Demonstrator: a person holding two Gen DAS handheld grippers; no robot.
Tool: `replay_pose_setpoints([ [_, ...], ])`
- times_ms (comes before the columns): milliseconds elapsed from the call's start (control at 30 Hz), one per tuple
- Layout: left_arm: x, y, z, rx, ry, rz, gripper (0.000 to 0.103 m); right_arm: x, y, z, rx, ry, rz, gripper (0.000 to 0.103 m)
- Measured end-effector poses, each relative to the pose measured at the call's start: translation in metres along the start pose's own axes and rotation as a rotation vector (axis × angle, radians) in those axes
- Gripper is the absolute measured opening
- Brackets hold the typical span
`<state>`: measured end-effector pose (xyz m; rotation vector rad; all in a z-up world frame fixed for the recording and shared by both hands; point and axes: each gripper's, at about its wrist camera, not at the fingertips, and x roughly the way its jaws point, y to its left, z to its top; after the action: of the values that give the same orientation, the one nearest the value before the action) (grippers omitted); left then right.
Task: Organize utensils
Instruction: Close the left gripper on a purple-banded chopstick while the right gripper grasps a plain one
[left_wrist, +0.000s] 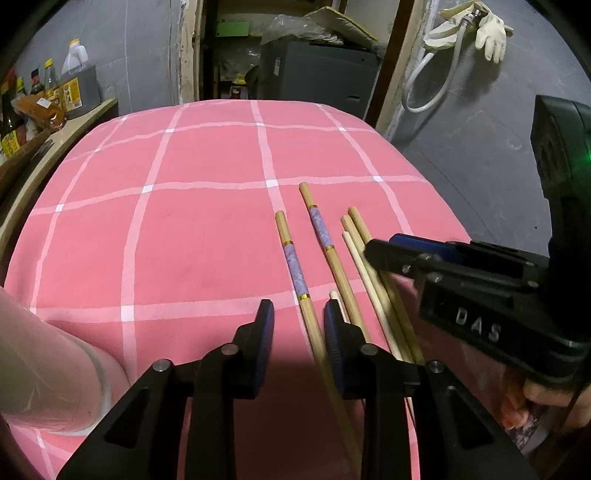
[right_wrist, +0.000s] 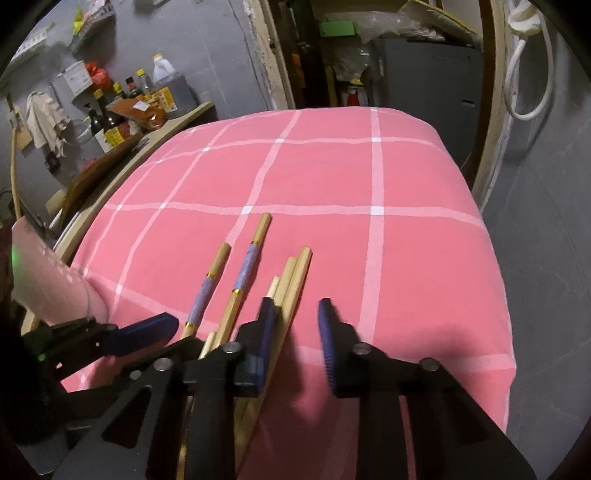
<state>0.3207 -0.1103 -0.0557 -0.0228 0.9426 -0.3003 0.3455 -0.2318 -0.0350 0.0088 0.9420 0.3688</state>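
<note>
- Chopsticks all lie flat on the pink cloth with white check lines (left_wrist: 184, 221), ends pointing away from me. The bundle of plain pale wooden chopsticks (left_wrist: 356, 236) is my marker.
- Just left of that bundle are two wooden chopsticks with purple marbled bands and gold rings (left_wrist: 293, 266), roughly parallel, one pushed further forward. That's a matched pair set apart from the plain ones, so I reckon sorting by kind is under way.
- My left gripper (left_wrist: 298, 325) straddles the nearer banded stick. The fingers are released, with a gap either side of the wood.
- My right gripper (right_wrist: 293, 325) sits over the plain bundle itself. Its pads are apart and its inner finger (right_wrist: 266, 317) is hard against the outermost stick, gripping nothing.
- Both tools angle down steeply, I'd say to pinch thin sticks off soft fabric.
- Room: right of the bundle the cloth drops off at its edge (right_wrist: 495, 258), with bare grey floor beyond. Left and ahead there's open cloth.
- Far left of the bundle, a pale wooden counter with bottles (left_wrist: 55, 140) borders the cloth.
</note>
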Motion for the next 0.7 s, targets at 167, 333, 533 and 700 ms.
replay_pose_setpoints([
  [167,-0.001,0.001,0.0,-0.007,0.004,-0.013,0.018,-0.002,0.0,-0.005,-0.003,0.018,0.003,0.013],
  [333,0.002,-0.002,0.003,-0.002,0.012,-0.02,0.018,0.006,0.004,0.001,0.007,0.049,-0.004,0.014],
  [533,0.002,0.001,0.004,-0.015,0.017,-0.028,0.009,0.006,-0.001,0.002,0.064,0.051,0.005,0.01],
  [700,-0.005,0.004,0.0,-0.039,0.021,-0.046,0.005,-0.009,-0.013,-0.012,0.168,0.015,0.085,0.006],
])
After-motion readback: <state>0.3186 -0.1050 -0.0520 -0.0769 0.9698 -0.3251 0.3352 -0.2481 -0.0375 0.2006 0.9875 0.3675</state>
